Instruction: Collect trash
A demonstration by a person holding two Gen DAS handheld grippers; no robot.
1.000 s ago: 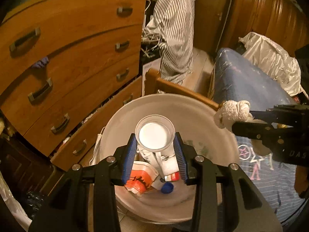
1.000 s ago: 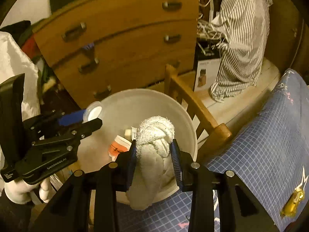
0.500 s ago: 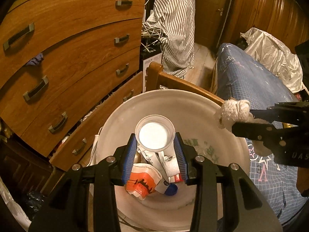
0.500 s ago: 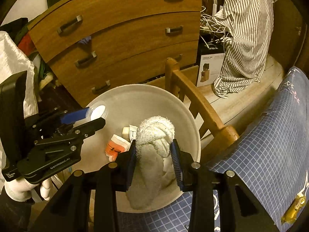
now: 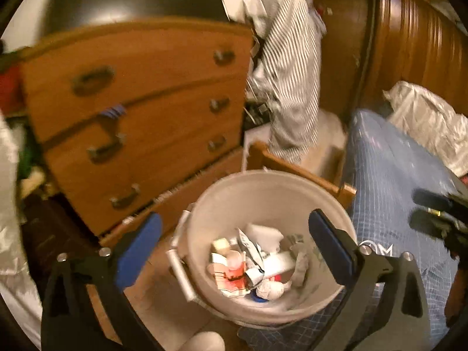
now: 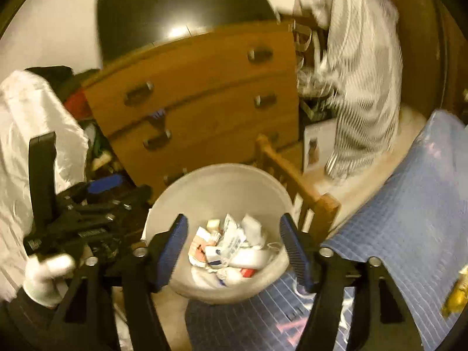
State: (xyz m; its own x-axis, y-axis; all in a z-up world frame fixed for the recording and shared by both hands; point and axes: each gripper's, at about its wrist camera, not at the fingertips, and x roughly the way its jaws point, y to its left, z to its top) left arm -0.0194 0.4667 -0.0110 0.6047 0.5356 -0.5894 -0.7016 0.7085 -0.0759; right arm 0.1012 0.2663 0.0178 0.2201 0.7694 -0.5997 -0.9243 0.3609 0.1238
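Blur: both of your views are smeared, so you cannot read any print on the litter or make out small pieces.
Cut off: the bucket's [image 5: 272,193] near rim is blurred and partly behind your left gripper's [image 5: 234,239] fingers; your right gripper [image 6: 234,241] covers the rim's two sides in its own view.
Hidden: the bucket's floor is buried under the trash [image 5: 251,263]; you cannot tell what lies beneath the top layer.
Left gripper: its blue pads stand wide apart, having just been opening, with nothing between them; only the bucket shows below the gap.
Right gripper: its jaws are spread too, having just been opening, and nothing is pinched between them.
Bucket: pale and round, it stands on the floor against the wooden chair [image 6: 298,187], just beside the corner of the blue checked bedspread [image 6: 409,210].
Contents: crumpled white wrappers, an orange-and-white carton [image 5: 228,275], a white wad and something blue near the bottom edge of the heap, all inside the bucket.
Your hand: the white-gloved left hand [image 6: 46,275] shows at the left edge of the right view, holding its gripper.
Behind: a wooden chest of drawers [image 5: 146,111] and a hanging striped cloth [image 5: 292,82].
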